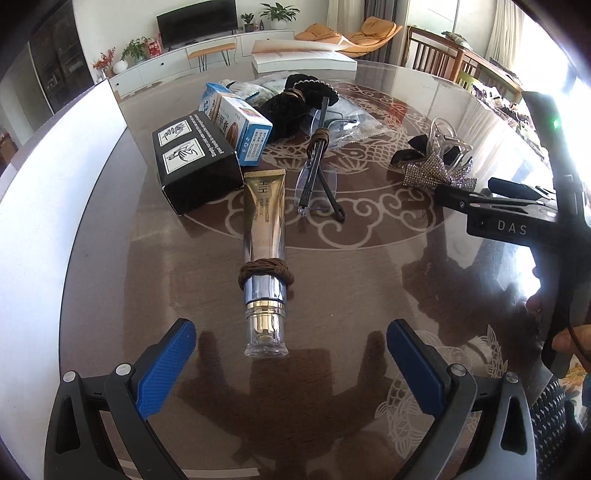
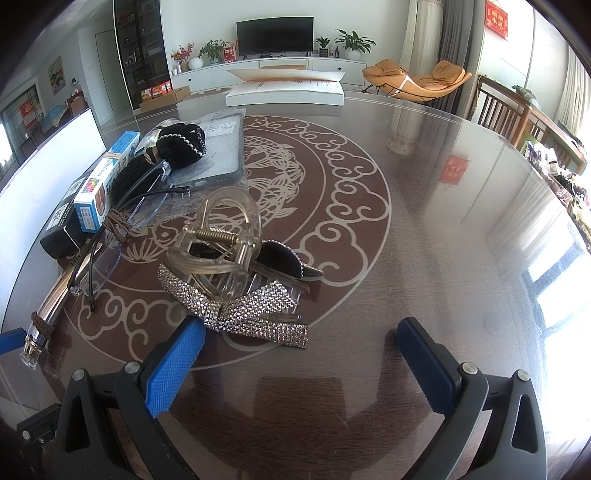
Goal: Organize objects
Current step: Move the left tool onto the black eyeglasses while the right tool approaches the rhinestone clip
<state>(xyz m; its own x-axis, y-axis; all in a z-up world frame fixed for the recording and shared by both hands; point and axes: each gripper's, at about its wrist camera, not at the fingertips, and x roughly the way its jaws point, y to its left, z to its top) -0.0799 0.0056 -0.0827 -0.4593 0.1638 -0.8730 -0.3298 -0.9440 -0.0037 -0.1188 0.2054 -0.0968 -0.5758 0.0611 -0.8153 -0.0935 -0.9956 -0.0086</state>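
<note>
Sorting progress: looks barely begun; items lie scattered on the glass-topped table (image 1: 369, 288), nothing held.
Far left: black box (image 1: 195, 158) touching blue carton (image 1: 245, 129).
Centre: gold tube (image 1: 264, 236), cord-wrapped, cap toward the left gripper (image 1: 291, 354); folded glasses (image 1: 317, 177) just beside.
Right: rhinestone bow clip (image 2: 236, 295), clear claw clip on top.
Left gripper: jaws apart, lined up on tube.
Right gripper (image 2: 301, 350): jaws apart, hovering near bow.

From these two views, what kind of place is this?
Most likely a home living and dining room: a television on a low white cabinet, an orange lounge chair, and a round glass-topped table.
</note>
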